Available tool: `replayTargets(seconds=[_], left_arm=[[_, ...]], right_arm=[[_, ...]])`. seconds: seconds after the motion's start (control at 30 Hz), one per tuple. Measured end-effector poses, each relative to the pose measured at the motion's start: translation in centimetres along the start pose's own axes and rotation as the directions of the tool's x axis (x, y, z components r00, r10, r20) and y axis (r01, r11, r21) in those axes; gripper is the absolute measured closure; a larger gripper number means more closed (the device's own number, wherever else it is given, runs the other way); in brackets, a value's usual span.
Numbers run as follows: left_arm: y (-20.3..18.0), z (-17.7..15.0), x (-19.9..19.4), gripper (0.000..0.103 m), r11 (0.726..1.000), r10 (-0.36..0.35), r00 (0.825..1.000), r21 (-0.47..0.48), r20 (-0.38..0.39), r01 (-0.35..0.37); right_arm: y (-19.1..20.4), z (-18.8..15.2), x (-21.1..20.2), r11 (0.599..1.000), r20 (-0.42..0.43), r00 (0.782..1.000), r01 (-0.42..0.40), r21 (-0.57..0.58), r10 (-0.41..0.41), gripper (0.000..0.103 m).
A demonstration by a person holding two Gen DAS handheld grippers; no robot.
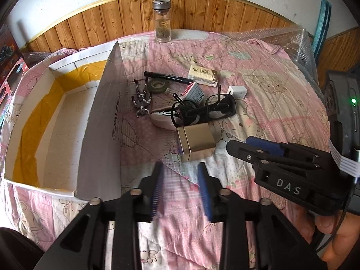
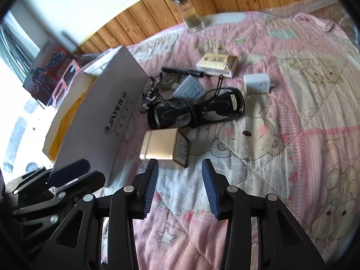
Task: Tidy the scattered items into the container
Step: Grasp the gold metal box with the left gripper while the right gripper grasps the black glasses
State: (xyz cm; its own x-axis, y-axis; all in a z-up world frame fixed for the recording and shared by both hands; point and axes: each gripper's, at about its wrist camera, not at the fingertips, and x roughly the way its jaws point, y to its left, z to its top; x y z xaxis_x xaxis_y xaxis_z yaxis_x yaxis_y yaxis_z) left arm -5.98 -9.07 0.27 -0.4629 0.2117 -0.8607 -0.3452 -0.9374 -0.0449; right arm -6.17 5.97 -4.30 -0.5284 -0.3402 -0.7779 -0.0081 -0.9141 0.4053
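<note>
An open cardboard box (image 1: 67, 83) with yellow tape inside lies on the left of the pink quilt, its long flap (image 2: 96, 121) standing up. Beside it lies a pile: a gold box (image 1: 195, 141) (image 2: 165, 148) nearest, black glasses (image 1: 221, 106) (image 2: 195, 110), a white charger (image 1: 237, 91) (image 2: 256, 83), a black pen (image 1: 168, 76), a cream packet (image 1: 203, 75), a tape roll (image 1: 158, 85) and a beaded keychain (image 1: 141, 96). My left gripper (image 1: 180, 165) is open just short of the gold box. My right gripper (image 2: 180, 162) is also open in front of that box, holding nothing.
A glass bottle (image 1: 162, 20) (image 2: 186, 11) stands at the quilt's far edge by the wood-panelled wall. Bubble wrap (image 1: 292, 38) lies at the back right. A printed toy box (image 2: 49, 67) sits beyond the cardboard box. A hand (image 1: 333, 236) holds the right gripper.
</note>
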Motion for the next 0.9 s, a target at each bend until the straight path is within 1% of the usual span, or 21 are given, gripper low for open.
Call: replayTargets(seconds=[0.03,0.2,0.33,0.5,0.53,0.63,0.73,0.8,0.83,0.9], left_arm=[[0.0,0.1,0.3,0.057,1.000,-0.005,1.000,-0.001,-0.003,0.005],[-0.4,0.4,1.9,0.057,1.000,-0.025,0.999,-0.005,-0.036,0.025],[-0.5,0.7,3.3,0.055,0.998,-0.064,0.997,-0.029,-0.054,0.062],[-0.3,1.1,5.0,0.046,0.989,-0.123,0.991,-0.086,-0.052,0.119],[-0.4,1.2,5.4,0.045,0.989,-0.126,0.991,-0.090,-0.053,0.120],[-0.7,1.4,6.6,0.045,0.988,-0.130,0.990,-0.095,-0.060,0.124],[-1.0,1.6,8.1,0.045,0.987,-0.132,0.988,-0.105,-0.076,0.123],[-1.1,1.8,8.9,0.045,0.987,-0.126,0.989,-0.111,-0.081,0.117],[-1.0,1.9,9.4,0.045,0.987,-0.120,0.989,-0.116,-0.082,0.110],[-0.7,2.0,10.3,0.044,0.986,-0.114,0.990,-0.131,-0.083,0.102]], right_arm=[[-0.3,0.1,0.4,1.000,-0.009,1.000,-0.004,0.007,0.004,0.059],[-1.6,1.0,1.7,0.999,-0.041,0.999,-0.018,0.038,0.020,0.059],[-3.2,1.9,2.4,0.995,-0.049,0.998,-0.045,0.095,0.049,0.058],[-5.1,3.4,3.3,0.981,-0.045,0.994,-0.088,0.175,0.097,0.057],[-5.5,3.6,3.6,0.977,-0.045,0.993,-0.096,0.190,0.106,0.057],[-6.6,4.3,4.7,0.958,-0.053,0.987,-0.137,0.253,0.155,0.056],[-7.3,4.9,5.5,0.948,-0.050,0.985,-0.144,0.282,0.164,0.055],[-7.3,5.3,5.9,0.949,-0.056,0.986,-0.135,0.285,0.157,0.053],[-7.1,5.5,5.9,0.955,-0.058,0.987,-0.126,0.267,0.147,0.053],[-6.1,6.0,5.7,0.976,-0.056,0.992,-0.096,0.195,0.109,0.053]])
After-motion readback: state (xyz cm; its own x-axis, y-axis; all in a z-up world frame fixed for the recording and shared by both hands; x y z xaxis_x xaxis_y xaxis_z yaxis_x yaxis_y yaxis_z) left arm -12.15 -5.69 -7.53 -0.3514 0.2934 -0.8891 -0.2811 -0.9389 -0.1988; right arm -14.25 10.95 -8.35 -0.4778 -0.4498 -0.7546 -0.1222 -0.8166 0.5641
